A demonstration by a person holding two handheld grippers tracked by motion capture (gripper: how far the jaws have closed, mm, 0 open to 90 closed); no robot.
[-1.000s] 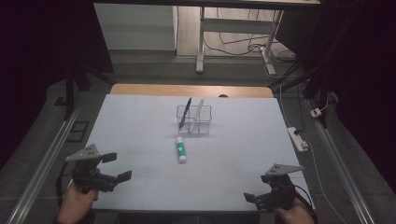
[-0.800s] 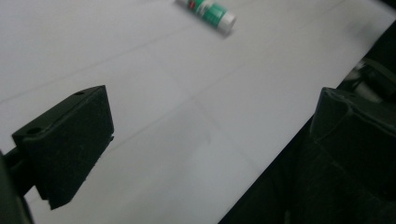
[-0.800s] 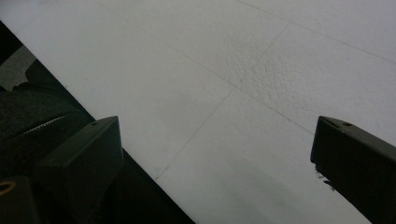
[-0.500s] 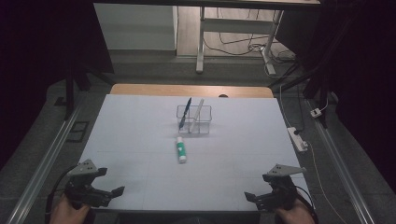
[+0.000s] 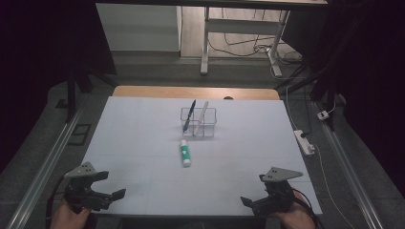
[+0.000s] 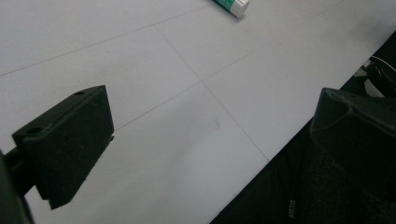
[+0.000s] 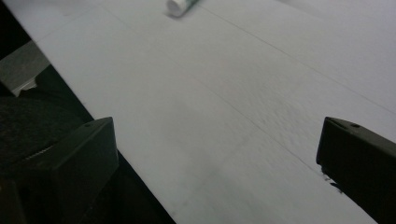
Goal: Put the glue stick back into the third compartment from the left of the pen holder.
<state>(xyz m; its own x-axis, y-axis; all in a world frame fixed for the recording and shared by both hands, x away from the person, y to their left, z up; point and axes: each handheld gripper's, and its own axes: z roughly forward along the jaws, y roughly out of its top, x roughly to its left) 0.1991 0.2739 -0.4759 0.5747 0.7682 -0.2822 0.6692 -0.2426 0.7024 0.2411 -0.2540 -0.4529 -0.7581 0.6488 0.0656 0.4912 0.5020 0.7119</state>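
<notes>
A green and white glue stick (image 5: 185, 153) lies on the white table sheet (image 5: 143, 138) near the middle. Its white end also shows at the top of the left gripper view (image 6: 236, 5) and of the right gripper view (image 7: 179, 6). Behind it stands a clear holder (image 5: 198, 122) with a blue pen (image 5: 189, 114) and a white stick (image 5: 201, 116) leaning in it. My left gripper (image 5: 114, 196) hovers open at the sheet's front left corner, empty. My right gripper (image 5: 249, 202) is open at the front right, also empty.
A white power strip (image 5: 303, 142) lies just off the sheet's right edge. Metal rails (image 5: 45, 169) run along both sides of the table. A wooden strip (image 5: 196, 92) borders the far edge, with table legs and cables beyond.
My left gripper has pulled back toward the front edge and a little to the left. The right gripper has barely moved.
</notes>
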